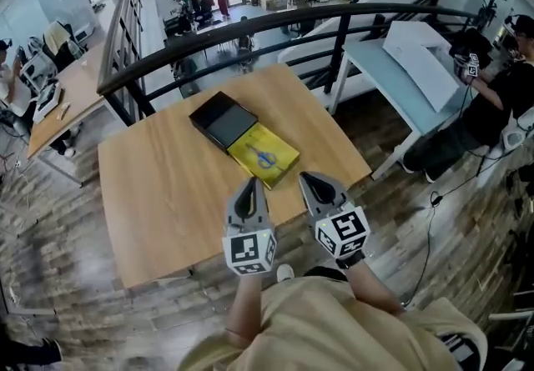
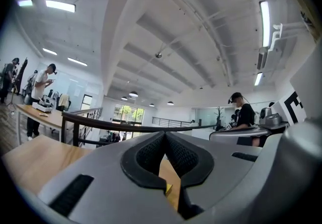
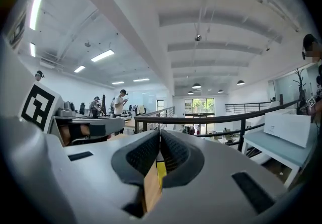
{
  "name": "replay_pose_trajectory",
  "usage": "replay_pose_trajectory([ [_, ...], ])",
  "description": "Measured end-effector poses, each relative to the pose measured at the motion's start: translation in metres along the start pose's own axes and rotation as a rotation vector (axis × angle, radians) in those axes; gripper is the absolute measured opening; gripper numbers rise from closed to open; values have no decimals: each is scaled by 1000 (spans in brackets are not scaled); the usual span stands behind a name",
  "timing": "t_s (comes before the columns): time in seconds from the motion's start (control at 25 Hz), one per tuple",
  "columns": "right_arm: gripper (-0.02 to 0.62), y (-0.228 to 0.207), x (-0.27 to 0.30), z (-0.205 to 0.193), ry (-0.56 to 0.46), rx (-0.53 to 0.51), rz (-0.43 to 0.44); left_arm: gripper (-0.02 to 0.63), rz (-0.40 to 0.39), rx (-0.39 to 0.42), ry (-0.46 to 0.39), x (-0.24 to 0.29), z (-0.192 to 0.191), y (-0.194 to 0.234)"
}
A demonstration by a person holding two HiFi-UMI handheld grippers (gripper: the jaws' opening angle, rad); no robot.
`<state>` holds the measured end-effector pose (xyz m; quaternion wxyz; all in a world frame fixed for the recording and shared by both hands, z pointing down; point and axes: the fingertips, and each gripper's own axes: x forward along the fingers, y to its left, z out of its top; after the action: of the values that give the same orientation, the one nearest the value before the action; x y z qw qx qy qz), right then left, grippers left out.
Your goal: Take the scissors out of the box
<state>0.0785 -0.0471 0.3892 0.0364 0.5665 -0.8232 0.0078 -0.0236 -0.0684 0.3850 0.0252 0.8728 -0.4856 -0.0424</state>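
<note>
The left gripper (image 1: 249,184) and right gripper (image 1: 306,177) are clenching empty fingers (image 2: 146,155) over a wooden desk (image 1: 167,194).
Just ahead, blue scissors (image 1: 265,157) are lying in a flat yellow box (image 1: 245,149) against a black lid (image 1: 222,120).

No word, brand or number is legible anywhere in these views. The only markings are black-and-white square code patterns on the marker cubes of the left gripper (image 1: 249,184) and right gripper (image 1: 307,179), above the near edge of the wooden table (image 1: 167,186). Any print on the yellow box (image 1: 282,159) at the table's centre is too small to read.
</note>
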Motion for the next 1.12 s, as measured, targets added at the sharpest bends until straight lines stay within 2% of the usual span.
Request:
replay_pose_trajectory([
  [0.36, 15, 8, 66, -17, 72, -15, 98, 12, 48, -27, 47, 22, -22, 38],
  [0.6, 15, 6, 121, -34, 117, -18, 181, 12, 98, -27, 70, 56, -32, 70],
  [0.72, 15, -8, 153, -37, 129, -15, 203, 12, 120, -12, 82, 81, -36, 84],
  [0.92, 15, -31, 208, -53, 226, -14, 246, 12, 137, -22, 114, 118, -40, 102],
  [1.12, 15, -47, 246, -64, 276, -14, 259, 12, 159, -19, 156, 147, -53, 123],
])
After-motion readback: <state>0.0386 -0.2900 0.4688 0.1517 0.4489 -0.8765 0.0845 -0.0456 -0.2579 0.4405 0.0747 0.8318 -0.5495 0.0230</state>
